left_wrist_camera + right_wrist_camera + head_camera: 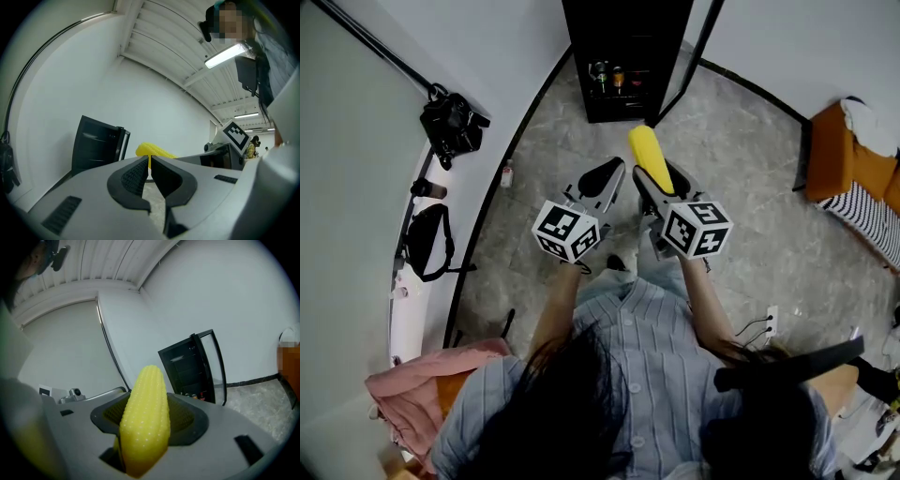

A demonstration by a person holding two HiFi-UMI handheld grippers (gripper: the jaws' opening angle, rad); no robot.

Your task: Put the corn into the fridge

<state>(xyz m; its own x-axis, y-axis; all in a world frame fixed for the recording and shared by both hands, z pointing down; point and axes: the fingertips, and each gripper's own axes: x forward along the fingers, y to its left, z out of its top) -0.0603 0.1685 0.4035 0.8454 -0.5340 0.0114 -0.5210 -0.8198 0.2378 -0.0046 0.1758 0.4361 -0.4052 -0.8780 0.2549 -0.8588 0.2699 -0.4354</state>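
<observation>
Two fingers [187,417] of the right gripper [659,183] are clamped on the corn [145,423], whose tip is pointed ahead. The fingers of the left gripper [149,171] are pressed together (nothing is held between them). Beyond both grippers, the black fridge [623,56] is seen on the floor [741,159], with its door [698,47] swung open.

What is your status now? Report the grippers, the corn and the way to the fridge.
Right gripper shut on corn, cob pointing up. Left gripper shut, empty. Fridge ahead, open; nothing on the floor between.
</observation>
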